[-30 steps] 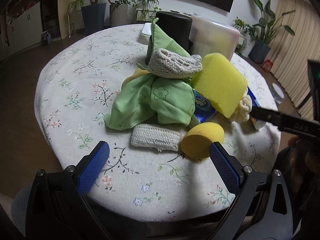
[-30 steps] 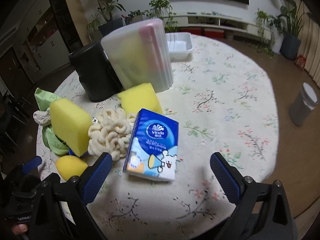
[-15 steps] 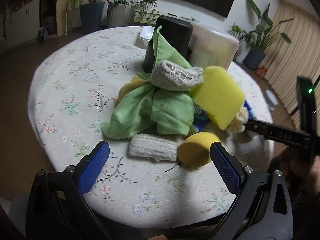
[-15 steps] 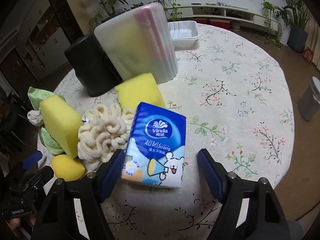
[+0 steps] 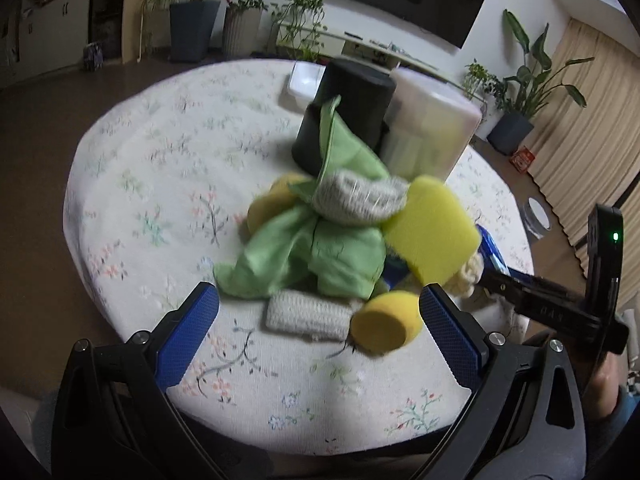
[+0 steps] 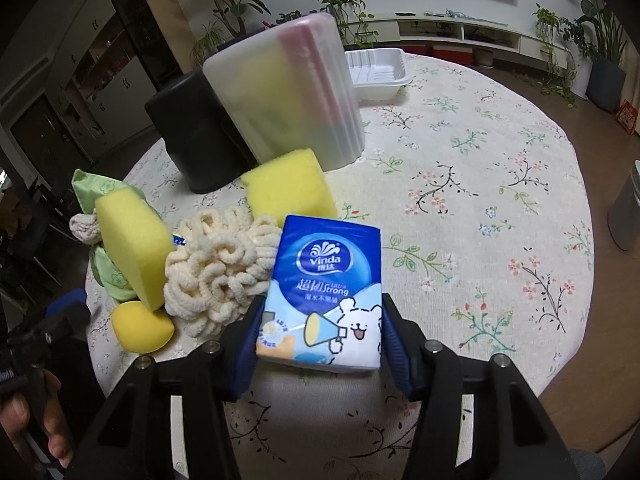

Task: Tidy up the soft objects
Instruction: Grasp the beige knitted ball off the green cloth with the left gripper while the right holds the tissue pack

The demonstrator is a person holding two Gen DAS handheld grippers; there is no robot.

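Observation:
My right gripper point(image 6: 320, 340) is shut on the near end of a blue Vinda tissue pack point(image 6: 326, 292) lying on the table. Beside it sit a cream looped mop pad point(image 6: 218, 272), two yellow sponges point(image 6: 130, 246) point(image 6: 288, 192) and a yellow round sponge point(image 6: 140, 330). My left gripper point(image 5: 316, 328) is open, above the table's near edge, in front of a white knit cloth point(image 5: 308, 314), the round sponge point(image 5: 384, 324), a green cloth point(image 5: 316, 248) and a grey knit cloth point(image 5: 356, 196).
A black cylinder point(image 6: 196, 136) and a frosted plastic container point(image 6: 288, 92) stand behind the pile. A white tray point(image 6: 378, 74) lies at the far edge. The round table point(image 6: 480, 200) has a floral cloth. A metal bin point(image 6: 628, 208) stands on the floor at right.
My right gripper moved forward and closed its jaws on the tissue pack. My left gripper drew back and rose a little, staying open.

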